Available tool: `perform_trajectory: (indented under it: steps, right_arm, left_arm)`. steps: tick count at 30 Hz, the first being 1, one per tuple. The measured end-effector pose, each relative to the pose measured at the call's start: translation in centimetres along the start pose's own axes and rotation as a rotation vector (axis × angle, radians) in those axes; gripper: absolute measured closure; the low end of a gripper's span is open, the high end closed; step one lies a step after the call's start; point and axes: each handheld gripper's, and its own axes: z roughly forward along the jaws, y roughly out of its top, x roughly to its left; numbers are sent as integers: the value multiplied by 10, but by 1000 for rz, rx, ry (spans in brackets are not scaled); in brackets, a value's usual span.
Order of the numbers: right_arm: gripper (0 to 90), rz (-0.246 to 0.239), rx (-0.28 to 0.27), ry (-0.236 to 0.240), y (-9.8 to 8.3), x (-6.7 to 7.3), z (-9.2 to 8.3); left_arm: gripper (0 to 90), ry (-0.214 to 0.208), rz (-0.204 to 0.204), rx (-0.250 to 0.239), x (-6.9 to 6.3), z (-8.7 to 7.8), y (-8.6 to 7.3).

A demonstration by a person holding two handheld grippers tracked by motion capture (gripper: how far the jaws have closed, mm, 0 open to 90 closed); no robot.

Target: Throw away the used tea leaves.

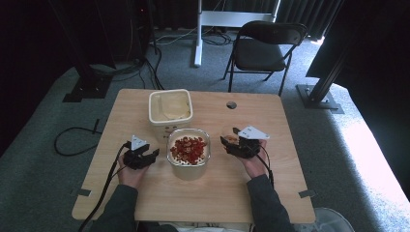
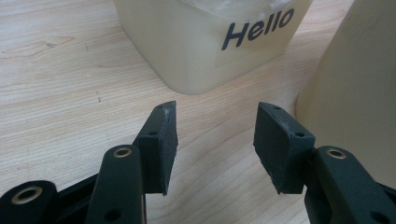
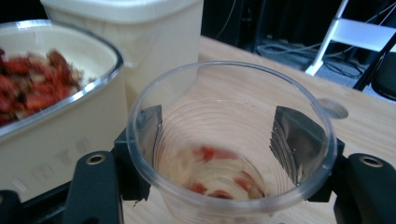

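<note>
My right gripper (image 1: 232, 141) is shut on a clear plastic cup (image 3: 219, 172) that holds a few red pieces at its bottom; the jaws press on its wall from both sides. To its left stands a clear-rimmed container (image 1: 188, 151) full of red pieces, also seen at the left as the red-filled container (image 3: 46, 79). Behind that sits a cream square tub (image 1: 170, 108), which has "Hello" printed on its side (image 2: 210, 42). My left gripper (image 1: 144, 155) rests left of the red-filled container, and in its own view the left gripper (image 2: 215, 128) stands open over bare wood.
The wooden table (image 1: 212, 193) has a round hole (image 1: 231, 105) at the back right. A black folding chair (image 1: 263, 46) stands beyond the far edge. Cables (image 1: 72, 140) and metal stand bases lie on the grey carpet around it.
</note>
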Motion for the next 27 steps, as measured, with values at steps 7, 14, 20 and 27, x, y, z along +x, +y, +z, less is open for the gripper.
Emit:
perform_trajectory:
  steps: [7,14,20,27]
  right_arm:
    - [341,-24,0,7,5,7,2]
    - [340,-24,-28,9,12,13,1]
    - [340,-19,-25,4,13,14,1]
    - [340,-20,-21,-6,15,14,1]
  left_arm:
    - [500,2,0,2,0,1,0]
    - [498,7,1,5,1,1,-1]
    - [498,11,2,11,1,2,-1]
    - [495,8,2,11,0,2,-1]
